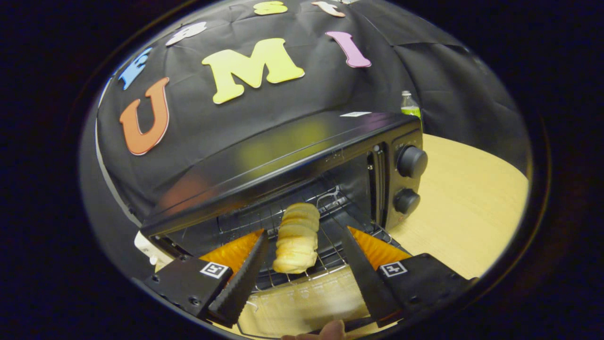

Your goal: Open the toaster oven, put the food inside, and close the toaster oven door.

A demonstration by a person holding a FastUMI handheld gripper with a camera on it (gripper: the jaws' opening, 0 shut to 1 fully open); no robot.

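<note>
Tongs (302,252) spread wide, pinching nothing. Bread roll (296,238) lay between fingers (243,278), clear of both, on wire rack (330,257) at oven mouth. Toaster oven (288,156) stood open, door (306,302) dropped flat under tongs. Two knobs (411,162) at 2 o'clock from roll. Bottle (409,105) beyond oven, at 1 o'clock. Wooden table (467,208) at 3 o'clock.

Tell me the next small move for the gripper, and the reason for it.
Probably draw the gripper straight back. Its fingers stand apart on either side of the bread roll, pressing nothing; the roll lies on the wire rack inside the toaster oven, whose glass door hangs open below.
</note>
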